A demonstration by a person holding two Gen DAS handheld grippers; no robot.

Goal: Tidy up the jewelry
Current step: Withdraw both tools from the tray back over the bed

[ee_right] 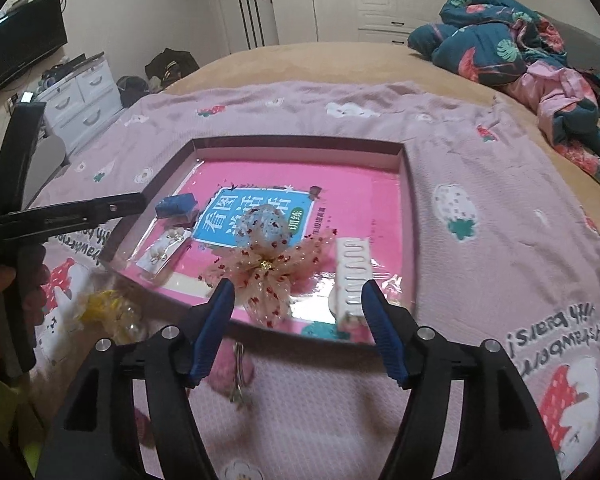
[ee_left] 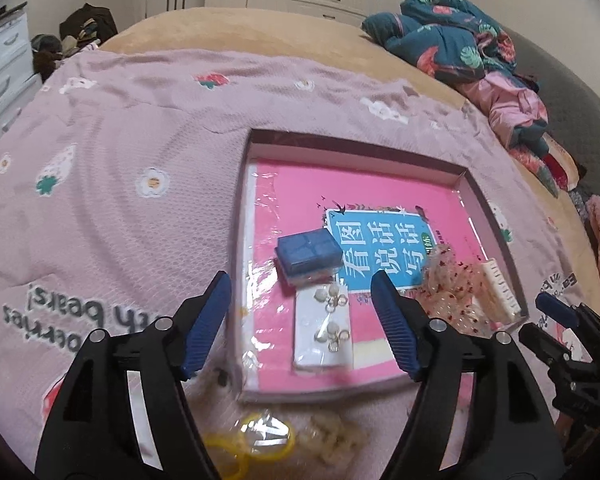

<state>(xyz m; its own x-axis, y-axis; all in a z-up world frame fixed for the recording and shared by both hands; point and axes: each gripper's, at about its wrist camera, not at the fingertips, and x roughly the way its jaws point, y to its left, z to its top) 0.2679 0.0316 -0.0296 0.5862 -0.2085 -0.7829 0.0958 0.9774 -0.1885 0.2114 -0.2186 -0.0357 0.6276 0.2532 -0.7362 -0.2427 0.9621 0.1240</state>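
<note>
On the pink bedspread lies a shallow box lid lined with a pink book. Inside it, a white earring card lies lengthwise, near to far, just nearer than a blue box. At the right, a white hair claw also runs near to far, beside a gauzy bow. The left gripper tilts down over the card, jaws apart and empty. The right gripper tilts down over the lid's near edge, likewise spread and empty. Blurred yellow pieces, perhaps hair ties, lie nearer than the lid.
</note>
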